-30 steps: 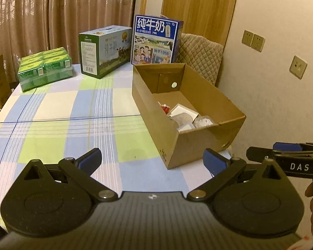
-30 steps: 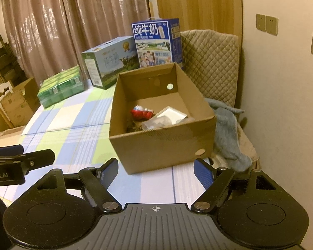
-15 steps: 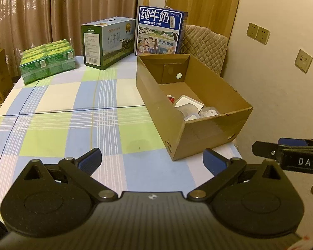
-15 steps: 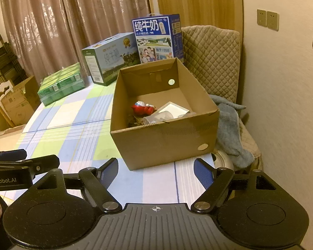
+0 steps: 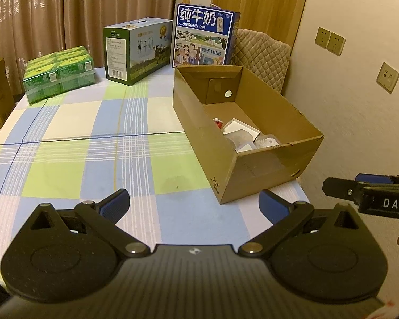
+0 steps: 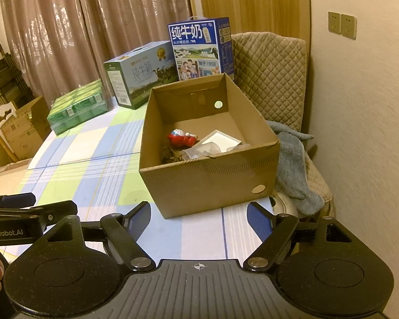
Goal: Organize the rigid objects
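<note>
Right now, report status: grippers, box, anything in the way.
Left gripper open, empty. Right gripper open, empty. Cardboard box on table, red toy and white tray inside. Nothing between grippers and box.

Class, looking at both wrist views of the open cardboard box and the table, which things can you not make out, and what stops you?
- Cardboard box contents, left wrist view: mostly hidden by its near wall.
- Brown clump beside the red toy, right wrist view: too dim to identify.
- Right gripper, left wrist view: cut off by the frame edge.
- Round pale object, right wrist view: partly behind the box.
</note>
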`<control>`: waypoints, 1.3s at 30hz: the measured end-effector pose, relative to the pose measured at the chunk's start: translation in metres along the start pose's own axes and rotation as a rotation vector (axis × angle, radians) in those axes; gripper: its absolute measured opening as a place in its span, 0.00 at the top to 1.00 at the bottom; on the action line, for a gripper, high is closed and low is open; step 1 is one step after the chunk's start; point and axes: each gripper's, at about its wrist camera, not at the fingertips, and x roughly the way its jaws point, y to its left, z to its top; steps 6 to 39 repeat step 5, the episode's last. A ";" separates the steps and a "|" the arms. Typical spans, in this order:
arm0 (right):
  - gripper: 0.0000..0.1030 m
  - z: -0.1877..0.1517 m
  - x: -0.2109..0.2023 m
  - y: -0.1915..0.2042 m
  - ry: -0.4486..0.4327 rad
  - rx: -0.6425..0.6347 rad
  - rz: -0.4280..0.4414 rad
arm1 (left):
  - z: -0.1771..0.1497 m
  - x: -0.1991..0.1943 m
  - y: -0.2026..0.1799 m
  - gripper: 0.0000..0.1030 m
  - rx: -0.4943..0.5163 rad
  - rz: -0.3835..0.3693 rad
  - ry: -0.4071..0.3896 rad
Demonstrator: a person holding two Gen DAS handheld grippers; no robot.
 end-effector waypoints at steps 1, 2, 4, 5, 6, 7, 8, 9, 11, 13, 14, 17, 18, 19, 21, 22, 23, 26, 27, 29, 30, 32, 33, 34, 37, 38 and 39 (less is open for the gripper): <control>0.26 0.000 0.000 0.000 0.000 0.000 0.000 | 0.000 0.000 0.000 0.01 -0.004 -0.002 -0.004; 0.26 0.000 0.001 0.000 0.000 -0.001 0.000 | 0.000 -0.001 0.001 0.01 -0.009 -0.007 -0.012; 0.26 0.001 0.000 0.000 -0.001 0.000 0.000 | 0.001 -0.002 0.002 0.01 -0.009 -0.015 -0.025; 0.26 0.001 0.001 0.000 -0.001 0.000 0.000 | 0.001 -0.003 0.002 0.01 -0.008 -0.017 -0.029; 0.26 0.001 0.001 0.000 -0.001 0.000 0.000 | 0.001 -0.003 0.002 0.01 -0.008 -0.017 -0.029; 0.26 0.001 0.001 0.000 -0.001 0.000 0.000 | 0.001 -0.003 0.002 0.01 -0.008 -0.017 -0.029; 0.26 0.001 0.001 0.000 -0.001 0.000 0.000 | 0.001 -0.003 0.002 0.01 -0.008 -0.017 -0.029; 0.26 0.001 0.001 0.000 -0.001 0.000 0.000 | 0.001 -0.003 0.002 0.01 -0.008 -0.017 -0.029; 0.26 0.001 0.001 0.000 -0.001 0.000 0.000 | 0.001 -0.003 0.002 0.01 -0.008 -0.017 -0.029; 0.26 0.001 0.001 0.000 -0.001 0.000 0.000 | 0.001 -0.003 0.002 0.01 -0.008 -0.017 -0.029; 0.26 0.001 0.001 0.000 -0.001 0.000 0.000 | 0.001 -0.003 0.002 0.01 -0.008 -0.017 -0.029; 0.26 0.001 0.001 0.000 -0.001 0.000 0.000 | 0.001 -0.003 0.002 0.01 -0.008 -0.017 -0.029; 0.26 0.001 0.001 0.000 -0.001 0.000 0.000 | 0.001 -0.003 0.002 0.01 -0.008 -0.017 -0.029; 0.26 0.001 0.001 0.000 -0.001 0.000 0.000 | 0.001 -0.003 0.002 0.01 -0.008 -0.017 -0.029; 0.26 0.001 0.001 0.000 -0.001 0.000 0.000 | 0.001 -0.003 0.002 0.01 -0.008 -0.017 -0.029; 0.26 0.001 0.001 0.000 -0.001 0.000 0.000 | 0.001 -0.003 0.002 0.01 -0.008 -0.017 -0.029; 0.26 0.001 0.001 0.000 -0.001 0.000 0.000 | 0.001 -0.003 0.002 0.01 -0.008 -0.017 -0.029; 0.26 0.001 0.001 0.000 -0.001 0.000 0.000 | 0.001 -0.003 0.002 0.01 -0.008 -0.017 -0.029; 0.26 0.001 0.001 0.000 -0.001 0.000 0.000 | 0.001 -0.003 0.002 0.01 -0.008 -0.017 -0.029; 0.26 0.001 0.001 0.000 -0.001 0.000 0.000 | 0.001 -0.003 0.002 0.01 -0.008 -0.017 -0.029; 0.26 0.001 0.001 0.000 -0.001 0.000 0.000 | 0.001 -0.003 0.002 0.01 -0.008 -0.017 -0.029; 0.26 0.001 0.001 0.000 -0.001 0.000 0.000 | 0.001 -0.003 0.002 0.01 -0.008 -0.017 -0.029; 0.26 0.001 0.001 0.000 -0.001 0.000 0.000 | 0.001 -0.003 0.002 0.01 -0.008 -0.017 -0.029; 0.26 0.001 0.001 0.000 -0.001 0.000 0.000 | 0.001 -0.003 0.002 0.01 -0.008 -0.017 -0.029; 0.26 0.001 0.001 0.000 -0.001 0.000 0.000 | 0.001 -0.003 0.002 0.01 -0.008 -0.017 -0.029; 0.26 0.001 0.001 0.000 -0.001 0.000 0.000 | 0.001 -0.003 0.002 0.01 -0.008 -0.017 -0.029; 0.26 0.001 0.001 0.000 -0.001 0.000 0.000 | 0.001 -0.003 0.002 0.01 -0.008 -0.017 -0.029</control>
